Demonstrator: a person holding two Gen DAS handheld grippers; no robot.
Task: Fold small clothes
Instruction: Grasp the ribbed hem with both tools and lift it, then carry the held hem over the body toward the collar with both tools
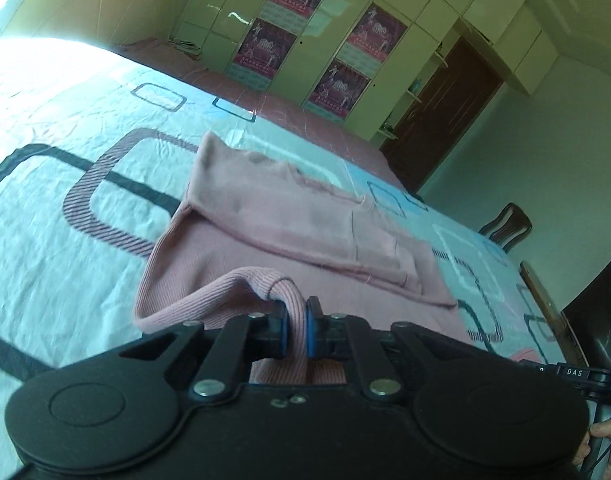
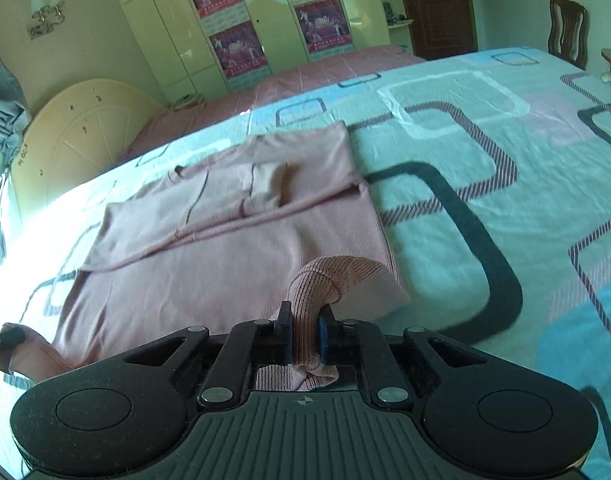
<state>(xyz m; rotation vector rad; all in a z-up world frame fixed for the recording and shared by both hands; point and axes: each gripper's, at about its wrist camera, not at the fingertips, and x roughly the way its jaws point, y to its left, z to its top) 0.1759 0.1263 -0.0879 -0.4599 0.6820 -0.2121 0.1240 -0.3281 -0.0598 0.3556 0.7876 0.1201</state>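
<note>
A pink ribbed garment (image 1: pixel 273 216) lies spread on the patterned bedsheet (image 1: pixel 57 184), its sleeves folded inward across the body. My left gripper (image 1: pixel 296 322) is shut on the garment's near hem at one corner, and the cloth bunches up between the blue pads. In the right wrist view the same pink garment (image 2: pixel 233 232) stretches away from me. My right gripper (image 2: pixel 306 326) is shut on the other near corner of the hem, which is raised off the sheet. The left gripper's tip (image 2: pixel 5 338) shows at the far left edge, holding pink cloth.
The bedsheet (image 2: pixel 485 168) extends wide to the right of the garment. A wardrobe with posters (image 2: pixel 265 20) stands beyond the bed. A wooden chair (image 2: pixel 567 30) and a dark door (image 2: pixel 437 4) are at the far right. A curved headboard (image 2: pixel 81 136) is at the left.
</note>
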